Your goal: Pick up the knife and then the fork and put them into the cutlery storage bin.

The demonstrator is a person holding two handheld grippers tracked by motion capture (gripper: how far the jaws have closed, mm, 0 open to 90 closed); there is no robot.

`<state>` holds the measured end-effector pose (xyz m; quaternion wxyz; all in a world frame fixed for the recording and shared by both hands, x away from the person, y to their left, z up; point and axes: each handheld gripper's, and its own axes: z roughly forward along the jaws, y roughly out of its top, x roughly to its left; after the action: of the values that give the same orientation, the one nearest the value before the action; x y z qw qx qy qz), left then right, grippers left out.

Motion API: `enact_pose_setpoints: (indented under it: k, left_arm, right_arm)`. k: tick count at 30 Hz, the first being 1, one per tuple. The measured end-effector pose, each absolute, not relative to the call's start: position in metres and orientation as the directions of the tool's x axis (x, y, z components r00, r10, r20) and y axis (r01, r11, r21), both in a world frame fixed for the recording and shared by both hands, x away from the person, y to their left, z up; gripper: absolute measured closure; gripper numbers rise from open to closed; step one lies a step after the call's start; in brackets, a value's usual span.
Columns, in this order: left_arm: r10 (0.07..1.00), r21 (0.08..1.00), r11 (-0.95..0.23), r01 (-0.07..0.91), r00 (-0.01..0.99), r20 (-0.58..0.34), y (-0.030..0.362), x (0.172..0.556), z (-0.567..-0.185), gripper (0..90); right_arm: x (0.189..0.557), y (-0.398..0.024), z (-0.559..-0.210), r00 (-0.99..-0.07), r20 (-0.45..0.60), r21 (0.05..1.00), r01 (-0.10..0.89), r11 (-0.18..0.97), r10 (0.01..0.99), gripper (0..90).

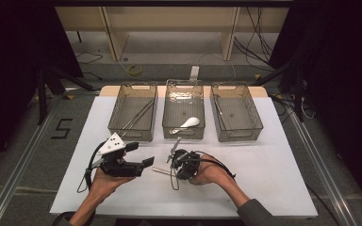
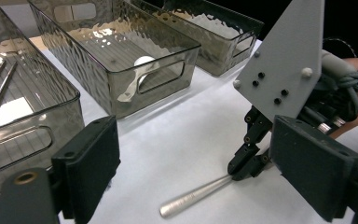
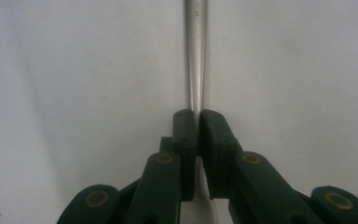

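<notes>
Right claw [image 1: 172, 157]: centre of the high view, clenched on a metal utensil handle [image 2: 196, 196] lying on the white table [image 1: 273, 179]. Left claw [image 1: 141, 155]: lower left of centre, released, holding nothing. Three clear bins across upper centre; the middle bin [image 1: 184, 129] contains a white spoon [image 1: 188, 123].

floor [image 1: 23, 136]: grey, marked 5 | wooden bench [image 1: 169, 21] behind | cables [image 1: 259, 42] | sides dark, perhaps curtains

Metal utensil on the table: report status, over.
Right tongs shut on the metal utensil, which lies on the white table. Left tongs open, holding nothing. Nothing in the way.
</notes>
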<state>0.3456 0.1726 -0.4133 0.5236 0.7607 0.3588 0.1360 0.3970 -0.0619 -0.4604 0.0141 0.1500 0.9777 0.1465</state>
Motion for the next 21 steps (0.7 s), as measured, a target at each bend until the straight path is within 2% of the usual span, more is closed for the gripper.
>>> enact_pose_setpoints:
  k: [8,16,21]
  left_arm:
    - [0.689,0.894,-0.192,0.406,0.704,-0.172,0.173,0.346,-0.413,15.3]
    - [0.689,0.893,-0.194,0.406,0.704,-0.17,0.173,0.346,-0.413,15.3]
    - [0.69,0.894,-0.187,0.407,0.702,-0.175,0.173,0.346,-0.413,15.4]
  right_arm:
    - [0.404,-0.072,-0.457,-0.936,0.016,0.306,0.338,0.89,0.35,85.1]
    - [0.407,-0.076,-0.459,-0.933,0.015,0.301,0.346,0.889,0.359,85.3]
    - [0.41,-0.083,-0.453,-0.918,0.035,0.333,0.382,0.862,0.394,85.3]
